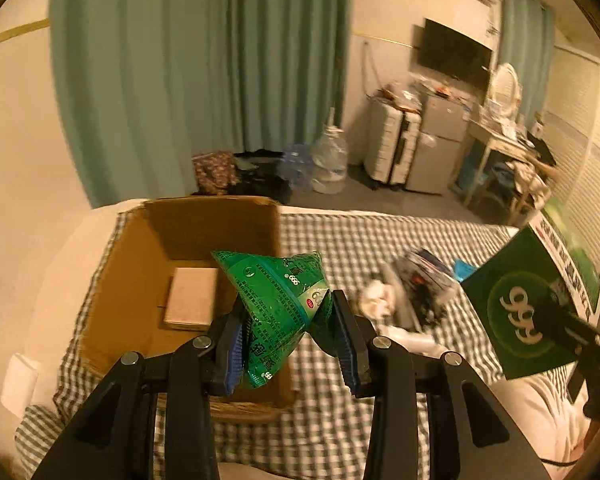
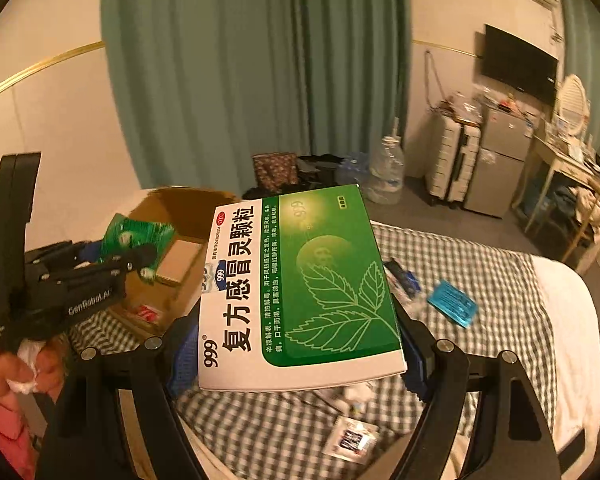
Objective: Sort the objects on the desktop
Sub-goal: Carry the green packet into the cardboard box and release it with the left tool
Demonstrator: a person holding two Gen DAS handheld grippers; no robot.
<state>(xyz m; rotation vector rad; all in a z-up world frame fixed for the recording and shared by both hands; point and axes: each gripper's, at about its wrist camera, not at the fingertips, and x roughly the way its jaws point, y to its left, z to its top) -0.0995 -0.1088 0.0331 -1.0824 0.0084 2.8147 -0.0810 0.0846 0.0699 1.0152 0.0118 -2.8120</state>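
Note:
My left gripper (image 1: 288, 320) is shut on a crumpled green sachet (image 1: 276, 300) and holds it above the near right corner of an open cardboard box (image 1: 132, 280). The box holds a small tan box (image 1: 192, 298). My right gripper (image 2: 296, 344) is shut on a green and white medicine box (image 2: 300, 292), lifted above the checked bed cover (image 2: 480, 280). That medicine box shows at the right of the left wrist view (image 1: 536, 304). The left gripper with its sachet (image 2: 136, 236) shows at the left of the right wrist view, over the cardboard box (image 2: 168, 272).
Loose items lie on the checked cover: a blue packet (image 2: 452, 308), a small white sachet (image 2: 352, 438), crumpled white paper and dark wrappers (image 1: 416, 292). Beyond the bed stand a water jug (image 1: 330, 160), a suitcase (image 1: 392, 148), a small fridge and a cluttered desk.

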